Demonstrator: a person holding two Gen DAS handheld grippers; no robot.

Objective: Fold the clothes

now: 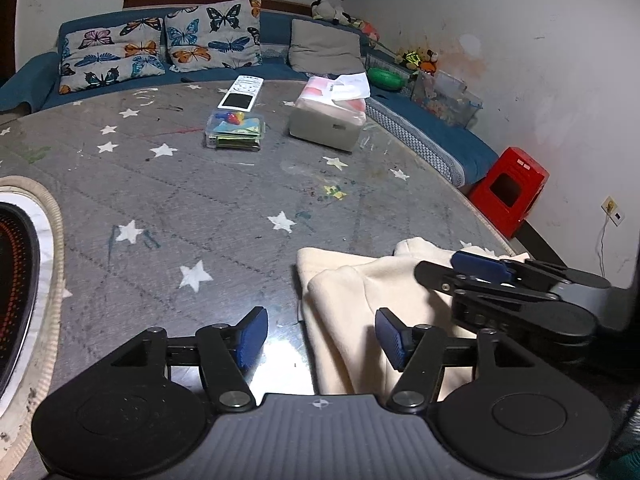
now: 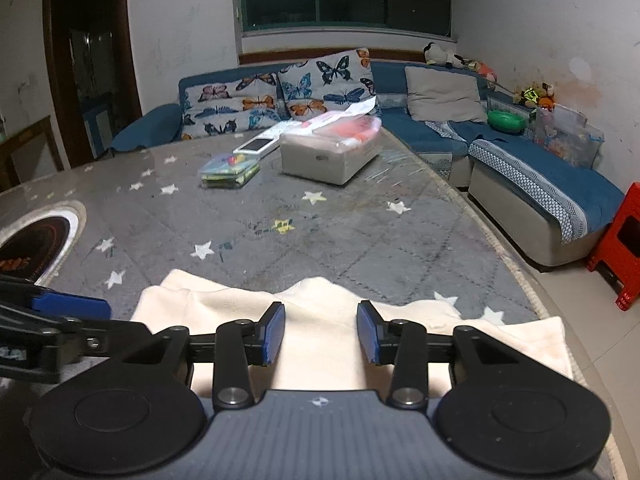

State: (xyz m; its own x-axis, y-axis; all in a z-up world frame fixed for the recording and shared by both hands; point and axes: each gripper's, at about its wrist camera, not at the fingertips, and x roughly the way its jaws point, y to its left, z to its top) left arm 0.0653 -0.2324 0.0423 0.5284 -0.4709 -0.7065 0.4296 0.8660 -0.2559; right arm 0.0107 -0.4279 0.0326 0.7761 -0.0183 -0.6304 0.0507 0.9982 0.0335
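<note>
Cream fleece garment (image 2: 320,344) lies partly folded on the near table edge (image 2: 400,240), my left gripper (image 1: 322,338) and right gripper (image 2: 321,334) both spread, empty (more folds left, I'd judge).

No legible text, label, brand or number is showing in either view. Markings on the inset hob (image 2: 28,248) and the white remote (image 1: 241,92) are appearing too blurred to read.
</note>
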